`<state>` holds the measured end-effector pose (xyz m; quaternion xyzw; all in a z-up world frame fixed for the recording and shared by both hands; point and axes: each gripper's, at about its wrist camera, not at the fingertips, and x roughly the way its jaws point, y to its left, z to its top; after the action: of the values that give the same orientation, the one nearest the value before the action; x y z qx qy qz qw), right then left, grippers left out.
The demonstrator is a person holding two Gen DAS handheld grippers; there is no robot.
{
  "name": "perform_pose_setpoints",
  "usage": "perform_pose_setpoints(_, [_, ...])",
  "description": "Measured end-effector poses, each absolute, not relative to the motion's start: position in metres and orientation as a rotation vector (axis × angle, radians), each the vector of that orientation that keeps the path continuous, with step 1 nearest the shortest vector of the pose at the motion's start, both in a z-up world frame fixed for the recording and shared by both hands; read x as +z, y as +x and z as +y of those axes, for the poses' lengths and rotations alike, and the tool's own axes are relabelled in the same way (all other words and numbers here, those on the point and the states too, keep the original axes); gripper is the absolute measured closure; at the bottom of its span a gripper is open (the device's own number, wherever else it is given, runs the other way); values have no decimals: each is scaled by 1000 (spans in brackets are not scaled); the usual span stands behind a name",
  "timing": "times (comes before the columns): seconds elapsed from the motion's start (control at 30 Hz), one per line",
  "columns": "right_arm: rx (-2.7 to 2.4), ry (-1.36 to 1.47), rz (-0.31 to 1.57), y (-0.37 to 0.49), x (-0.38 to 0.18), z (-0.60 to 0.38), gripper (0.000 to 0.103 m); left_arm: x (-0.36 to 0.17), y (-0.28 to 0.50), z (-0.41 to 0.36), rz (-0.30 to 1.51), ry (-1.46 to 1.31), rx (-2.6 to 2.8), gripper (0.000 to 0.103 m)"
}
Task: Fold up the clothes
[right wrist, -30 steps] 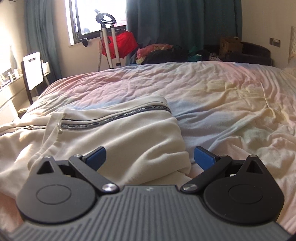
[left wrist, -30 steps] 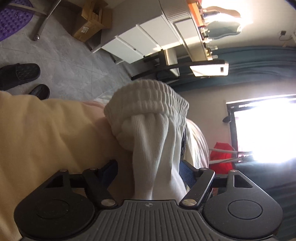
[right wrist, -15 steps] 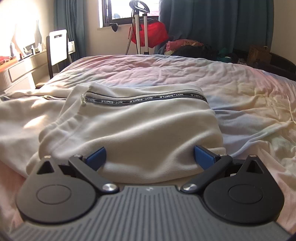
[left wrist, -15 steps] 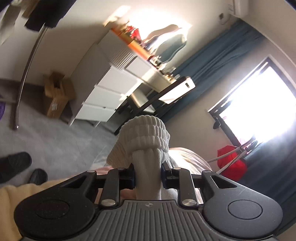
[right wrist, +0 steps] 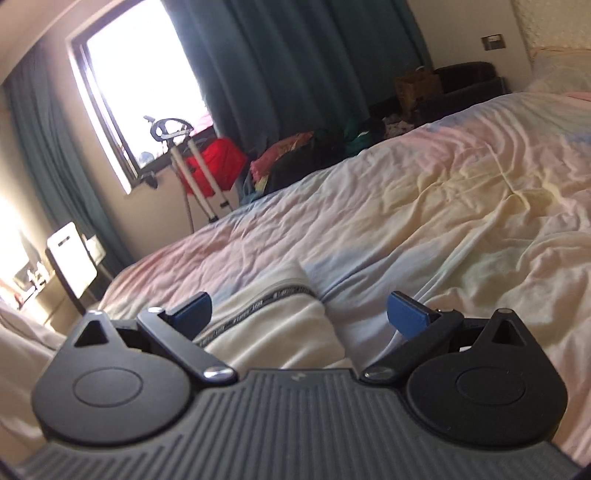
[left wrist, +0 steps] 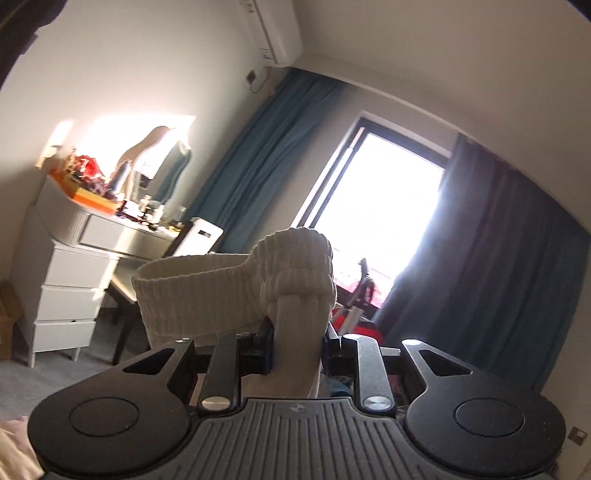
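The left gripper [left wrist: 295, 345] is raised to look level across the room, its fingers clamped on a bunched fold of the cream ribbed-knit garment cuff [left wrist: 258, 284], which stands up between them and curls over to the left. Those fingers have just been closing, and the knit is pinched between them. Behind it stand a white chest of drawers [left wrist: 70, 291] cluttered with bottles and an orange box, teal curtains [left wrist: 255, 166], a bright window [left wrist: 380, 206] and a white air-conditioner unit [left wrist: 273, 29] high on the wall.

The right gripper [right wrist: 299, 314] tilts down over a wide bed with a rumpled pastel pink, yellow and blue sheet [right wrist: 461, 192]. Its blue-tipped fingers are well apart, gripping nothing. Between and below them lies the cream zip-up garment [right wrist: 280, 332], folded on the bed, its dark lettered zip tape running diagonally. Past the bed are a red bag [right wrist: 218, 162], a pile of coloured clothes [right wrist: 295, 155] and a white chair [right wrist: 72, 258].
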<state>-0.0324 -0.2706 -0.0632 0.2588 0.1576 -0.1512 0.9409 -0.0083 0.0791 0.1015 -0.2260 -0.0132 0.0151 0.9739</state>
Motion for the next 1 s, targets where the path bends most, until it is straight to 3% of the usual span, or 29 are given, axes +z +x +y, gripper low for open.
perform_pose_setpoints(0.27, [-406, 636, 192, -61, -53, -317, 0, 75, 18, -105, -70, -321, -222, 80])
perform_pose_setpoints(0.37, [-440, 671, 157, -68, -51, -333, 0, 34, 31, -166, -13, -197, -332, 80])
perform_pose_setpoints(0.47, [-457, 671, 124, -73, -47, -345, 0, -24, 49, -215, 155, -87, -433, 80])
perform_pose_setpoints(0.67, [-393, 724, 198, -63, -61, -355, 0, -103, 55, -255, 317, 100, -528, 78])
perform_pose_setpoints(0.73, [-345, 771, 228, -57, -67, -356, 0, -105, 57, -255, 331, 154, -546, 68])
perform_pose_setpoints(0.8, [-293, 833, 250, -53, -73, -356, 0, -102, 51, -236, 354, 175, -599, 28])
perform_pose_setpoints(0.83, [-265, 862, 261, -51, -76, -356, 0, -100, 42, -226, 361, 187, -624, 20])
perform_pose_setpoints(1.0, [-151, 990, 332, -38, -91, -354, 0, -84, 14, -174, 390, 329, -633, 16])
